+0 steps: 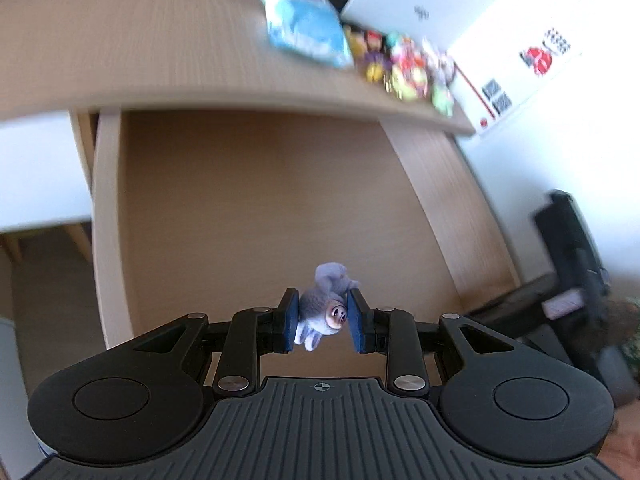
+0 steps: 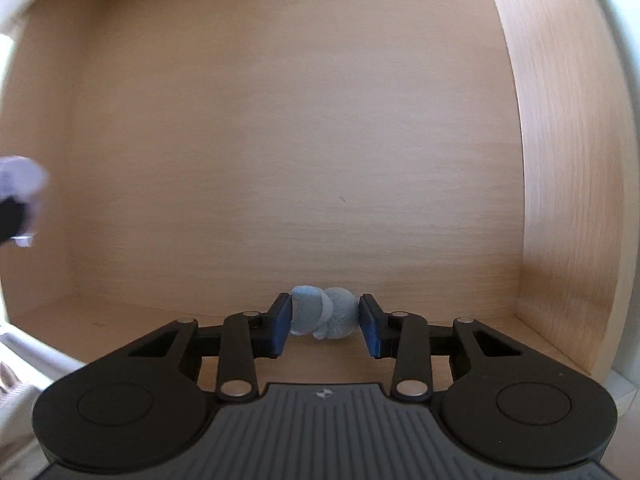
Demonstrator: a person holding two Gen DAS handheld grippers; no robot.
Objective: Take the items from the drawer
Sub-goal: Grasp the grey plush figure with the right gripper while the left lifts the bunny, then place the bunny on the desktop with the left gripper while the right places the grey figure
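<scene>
A small grey plush animal [image 1: 325, 309] with a brown snout hangs over the open wooden drawer [image 1: 260, 200], pinched between the blue pads of my left gripper [image 1: 322, 321], which is shut on it. Inside the drawer [image 2: 568, 200], my right gripper [image 2: 324, 323] is shut on a blue-grey fuzzy toy [image 2: 320, 314], low near the drawer's floor. At the left edge of the right wrist view there is a blurred lilac and black shape [image 2: 16, 196]; I cannot tell what it is.
The wooden desk top [image 1: 140, 40] above the drawer carries a blue packet [image 1: 306, 26], a row of several colourful small toys [image 1: 404, 66] and a white box [image 1: 420, 0]. A dark piece of furniture [image 1: 572, 248] stands at the right. The drawer's side wall rises to the right of my right gripper.
</scene>
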